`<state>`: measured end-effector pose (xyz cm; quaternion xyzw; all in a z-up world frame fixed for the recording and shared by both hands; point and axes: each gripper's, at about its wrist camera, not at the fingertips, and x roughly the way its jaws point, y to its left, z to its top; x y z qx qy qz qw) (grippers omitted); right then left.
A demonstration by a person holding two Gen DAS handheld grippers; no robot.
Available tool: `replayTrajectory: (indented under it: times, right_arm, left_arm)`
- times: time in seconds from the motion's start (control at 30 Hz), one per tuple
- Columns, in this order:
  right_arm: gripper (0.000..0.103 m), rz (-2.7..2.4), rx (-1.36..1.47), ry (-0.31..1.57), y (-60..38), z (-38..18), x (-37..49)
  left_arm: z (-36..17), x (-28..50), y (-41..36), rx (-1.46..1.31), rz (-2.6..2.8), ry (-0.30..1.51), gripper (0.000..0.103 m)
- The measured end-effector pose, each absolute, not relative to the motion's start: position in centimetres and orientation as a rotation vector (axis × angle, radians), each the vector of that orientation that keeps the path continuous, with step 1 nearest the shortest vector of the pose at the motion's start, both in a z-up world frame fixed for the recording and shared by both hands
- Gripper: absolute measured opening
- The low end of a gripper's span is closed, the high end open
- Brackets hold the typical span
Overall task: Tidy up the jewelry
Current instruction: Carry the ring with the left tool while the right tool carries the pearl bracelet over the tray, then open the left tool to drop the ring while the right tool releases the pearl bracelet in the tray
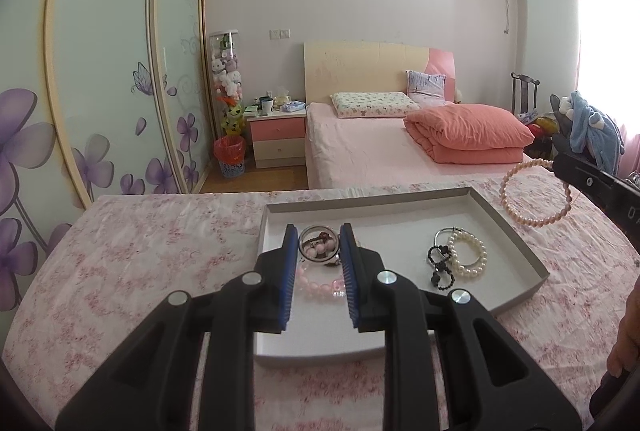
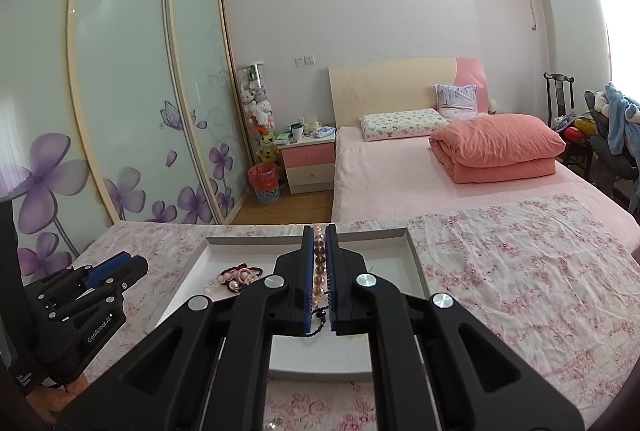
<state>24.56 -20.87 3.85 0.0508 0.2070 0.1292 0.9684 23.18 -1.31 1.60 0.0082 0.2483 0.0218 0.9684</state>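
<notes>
Right wrist view, right gripper clamped on pink bead bracelet, left gripper seemingly empty, jaws parted over tray

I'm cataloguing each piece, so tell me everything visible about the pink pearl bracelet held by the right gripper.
The pink pearl bracelet is a closed ring of small, glossy, pale pink round beads. It hangs in the air beyond the tray's right far corner, above the floral cloth, touching neither. The right gripper is shut on one stretch of it, beads lined up between the blue pads; the rest of the loop hangs free.
</notes>
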Motion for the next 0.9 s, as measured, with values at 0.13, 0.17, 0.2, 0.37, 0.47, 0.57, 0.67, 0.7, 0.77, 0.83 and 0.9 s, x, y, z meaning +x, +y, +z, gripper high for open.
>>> replayTrajectory:
  times: [0.13,0.17,0.2,0.37,0.47,0.57,0.67,0.7,0.77,0.83,0.9]
  right_arm:
    - [0.007,0.252,0.098,0.438,-20.5,3.0,25.9]
    - [0.007,0.25,0.097,0.441,-20.5,2.9,26.2]
    - [0.007,0.247,0.095,0.446,-20.4,2.7,26.5]
    - [0.007,0.235,0.09,0.468,-20.1,1.8,28.1]
    - [0.007,0.231,0.083,0.478,-19.9,1.4,28.9]
    - [0.007,0.228,0.079,0.489,-19.7,1.0,29.5]
    - [0.007,0.224,0.078,0.498,-19.5,0.5,30.0]
    - [0.007,0.224,0.081,0.501,-19.6,0.4,30.2]
    - [0.007,0.224,0.086,0.507,-19.6,0.2,30.4]
    - [0.007,0.224,0.089,0.514,-19.5,0.0,30.6]
    - [0.007,0.223,0.089,0.517,-19.5,-0.1,30.6]
  left_arm:
    - [1.1,24.5,-1.4,0.02,0.043,0.507,0.022]
    - [0.9,24.9,-1.5,0.021,0.043,0.51,0.022]
    - [0.8,25.1,-1.5,0.021,0.042,0.512,0.022]
    - [0.1,26.6,-1.7,0.027,0.043,0.526,0.022]
    - [-0.3,27.4,-1.8,0.025,0.039,0.536,0.022]
    - [-0.8,28.1,-1.9,0.018,0.032,0.552,0.022]
    - [-1.3,28.8,-1.9,0.012,0.024,0.567,0.022]
    - [-1.4,29.0,-2.0,0.011,0.024,0.57,0.022]
    - [-1.6,29.4,-2.0,0.005,0.018,0.575,0.022]
    - [-1.8,29.7,-2.1,0.002,0.013,0.581,0.022]
    - [-2.1,29.9,-2.1,0.005,0.013,0.585,0.022]
